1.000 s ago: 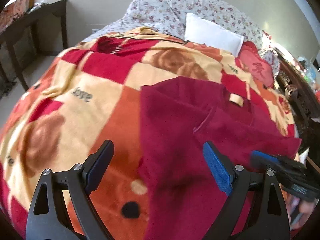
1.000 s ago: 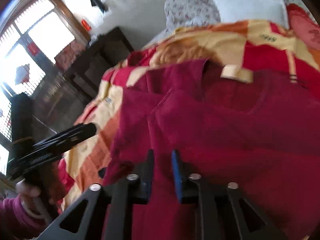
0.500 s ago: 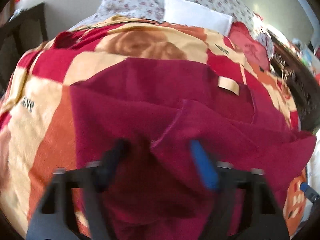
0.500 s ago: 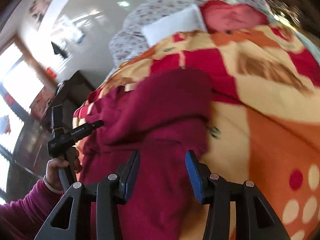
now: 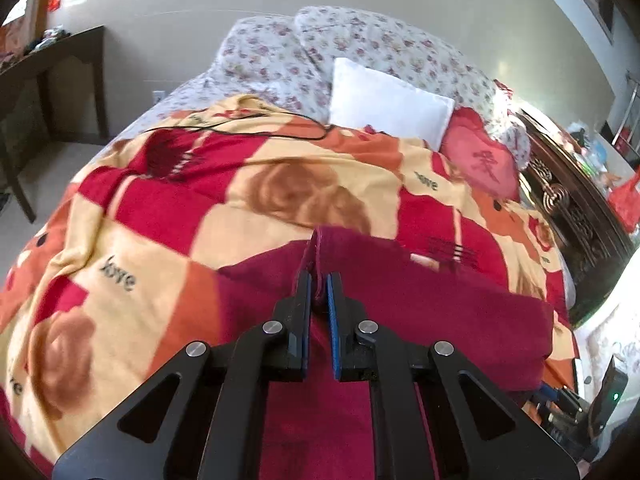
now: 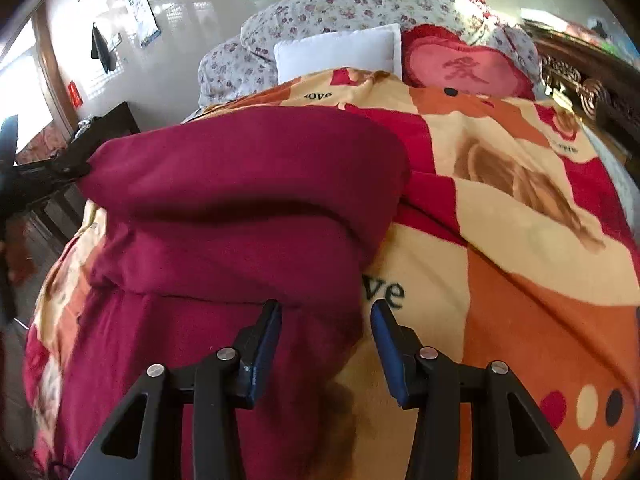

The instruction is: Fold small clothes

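Observation:
A dark red garment [image 5: 420, 304] lies on the patterned blanket [image 5: 168, 216] of a bed. My left gripper [image 5: 319, 280] is shut on a raised fold of the garment, and the pinched cloth sticks up between the pads. In the right wrist view the garment [image 6: 248, 184] is doubled over into a thick roll, its left end lifted by the left gripper [image 6: 68, 164]. My right gripper [image 6: 325, 312] is open and empty, just above the garment's near right edge.
A white pillow [image 5: 388, 104], a red heart cushion [image 5: 480, 160] and floral pillows [image 5: 320, 48] lie at the head of the bed. A black cable [image 5: 248, 130] crosses the blanket. A dark table [image 5: 52, 64] stands left. A carved wooden frame [image 5: 576, 216] runs along the right.
My left gripper has closed on a fold of the garment and lifted it. My right gripper has let go of the garment, opened, and swung to its right side.

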### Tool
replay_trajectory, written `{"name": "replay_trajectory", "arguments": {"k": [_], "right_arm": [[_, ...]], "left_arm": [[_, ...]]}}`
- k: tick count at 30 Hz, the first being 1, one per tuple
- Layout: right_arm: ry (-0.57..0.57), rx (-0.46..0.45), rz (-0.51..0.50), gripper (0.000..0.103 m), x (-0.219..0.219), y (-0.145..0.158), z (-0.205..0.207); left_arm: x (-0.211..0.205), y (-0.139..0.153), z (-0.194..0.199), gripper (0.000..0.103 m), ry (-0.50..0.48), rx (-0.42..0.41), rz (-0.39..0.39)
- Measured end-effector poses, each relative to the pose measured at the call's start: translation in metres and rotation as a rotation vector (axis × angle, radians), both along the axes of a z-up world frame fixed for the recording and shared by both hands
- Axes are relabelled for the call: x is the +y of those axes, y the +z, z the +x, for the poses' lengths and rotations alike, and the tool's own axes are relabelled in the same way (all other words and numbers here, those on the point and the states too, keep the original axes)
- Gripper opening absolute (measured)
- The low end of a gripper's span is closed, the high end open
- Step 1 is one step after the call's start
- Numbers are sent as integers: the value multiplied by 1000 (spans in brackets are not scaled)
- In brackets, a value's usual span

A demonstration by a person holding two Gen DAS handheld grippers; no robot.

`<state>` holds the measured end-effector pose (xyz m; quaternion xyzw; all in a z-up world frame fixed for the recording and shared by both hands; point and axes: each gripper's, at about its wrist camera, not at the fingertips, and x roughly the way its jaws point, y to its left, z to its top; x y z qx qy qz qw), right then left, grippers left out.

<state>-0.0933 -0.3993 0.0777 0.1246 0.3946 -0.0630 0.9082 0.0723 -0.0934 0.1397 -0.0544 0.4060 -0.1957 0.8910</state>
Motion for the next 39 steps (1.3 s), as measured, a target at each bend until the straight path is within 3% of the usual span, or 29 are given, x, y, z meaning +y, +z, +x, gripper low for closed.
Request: {"name": "replay_trajectory", "arguments": {"k": [2,6,10,13,16,18,20,21,26,27,28,29,30,31,32,33,36,39], "right_arm": [[-16,-38,26,11,-4,7,-4],[-2,-84,30,11,-4,25,-21],[-6,63,-23,10,-4,0,-22],[-99,141,4,10,-23,-11,-33],[-179,15,97,10,-47,14,-55],[-163,-55,116,19,-49,31,-50],[-148,-65,114,56,-45,37,-34],[-143,-74,131,62,-41,38,-19],[-146,-3,261,64,-47,7,46],[-144,17,301,62,-50,0,56],[-142,16,333,46,-54,-3,63],[-147,9,319,33,-57,-2,64],[-137,-12,273,27,-56,3,63],[-144,-24,198,13,-55,8,60],[-172,-11,90,12,-54,10,61],[-202,16,47,12,-58,7,63],[-241,41,145,12,-73,-6,57],[-247,6,83,12,-64,14,37]], "left_arm": [[8,-8,-4,7,10,16,11],[16,-38,-10,7,30,71,33],[6,-85,-19,7,26,145,108],[6,-95,-24,7,23,152,121],[12,-86,-24,7,13,137,90],[11,-78,-23,7,10,121,76],[6,-74,-20,7,9,111,86],[4,-74,-19,7,11,111,90],[-7,-80,-15,7,5,129,113],[-8,-79,-15,7,0,128,111],[-7,-78,-15,7,-6,123,109],[-7,-76,-15,7,-11,119,106],[-6,-73,-16,7,-19,110,100],[-5,-72,-16,7,-21,99,98],[-5,-72,-16,7,-22,93,97],[-5,-73,-15,7,-21,88,99],[-7,-80,-12,7,-20,125,119],[-4,-72,-21,11,-20,88,133]]}}
